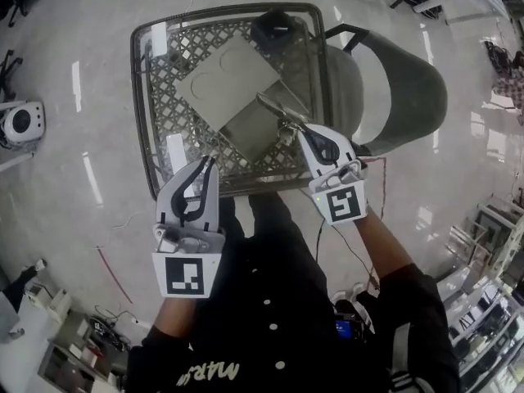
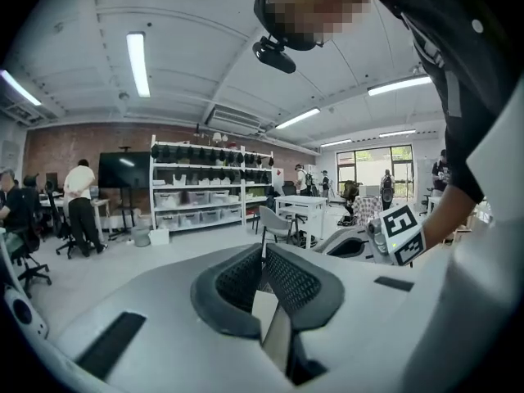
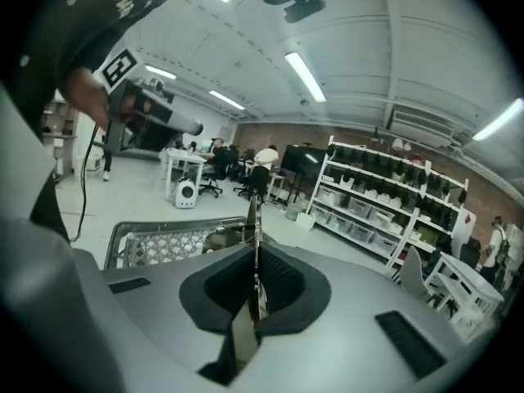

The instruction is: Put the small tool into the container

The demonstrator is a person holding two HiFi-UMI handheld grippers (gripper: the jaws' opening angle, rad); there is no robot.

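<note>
Right gripper point(image 1: 309, 133) comes first, its jaws pressed together on the small tool point(image 3: 255, 219), a thin metal strip that sticks out past the tips toward the container point(image 1: 229, 80). That flat beige box sits in the middle of the glass table point(image 1: 164, 72), and the strip seems to reach over its near right corner without being inside it. Picking up looks done; lowering the strip in and letting go remain. Left gripper point(image 1: 206, 166), jaws together and empty, hangs at the table's near edge, with a chair point(image 1: 401, 97) to the right
</note>
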